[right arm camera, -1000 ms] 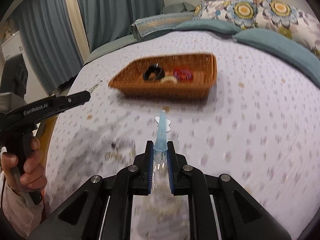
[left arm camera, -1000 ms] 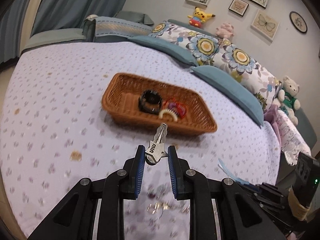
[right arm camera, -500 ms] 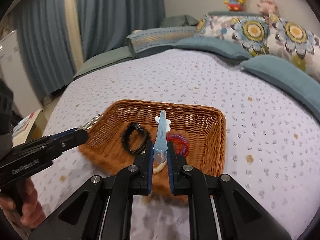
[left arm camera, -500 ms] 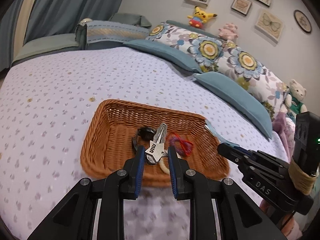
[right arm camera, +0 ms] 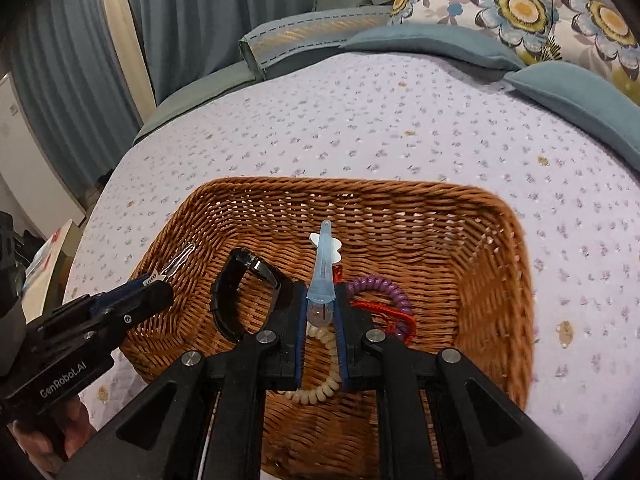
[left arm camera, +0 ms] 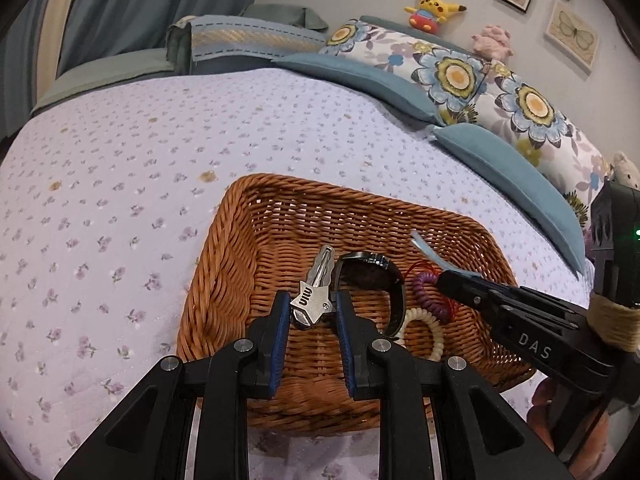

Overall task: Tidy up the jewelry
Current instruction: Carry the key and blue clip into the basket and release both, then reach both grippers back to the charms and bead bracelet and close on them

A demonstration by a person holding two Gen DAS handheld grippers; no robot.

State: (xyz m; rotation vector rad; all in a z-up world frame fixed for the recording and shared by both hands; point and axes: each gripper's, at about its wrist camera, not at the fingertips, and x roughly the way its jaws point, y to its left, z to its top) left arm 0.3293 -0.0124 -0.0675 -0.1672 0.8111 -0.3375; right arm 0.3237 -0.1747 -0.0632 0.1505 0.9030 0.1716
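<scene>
Left tool (left arm camera: 310,310): it is closed on a silver key (left arm camera: 314,292), which is gripped by its head so that the blade points forward over the basket (left arm camera: 224,264).
Right tool (right arm camera: 320,310): it is closed on a pale blue hair clip (right arm camera: 322,270), which is pinched at its round end; the long thin end is kept free above the basket floor.
Reason of the hold: both things are held at one end and above the open basket, so they can probably be dropped in by only opening the tools.
Basket: it is placed on the bed (left arm camera: 120,168), near the front edge, within reach of both tools.
Already inside: a black watch (right arm camera: 236,292), a purple spiral band (right arm camera: 380,286), a red cord (right arm camera: 384,312) and a cream spiral band (right arm camera: 320,380) are laid close together on the floor of the basket.
Writing: "GenRobot.AI" is read on the left tool's side in the right view, "DAS" on the right tool's side in the left view, and short letters, perhaps "UIIU", are stamped on the key head.
Progress: the task is judged partly done.
</scene>
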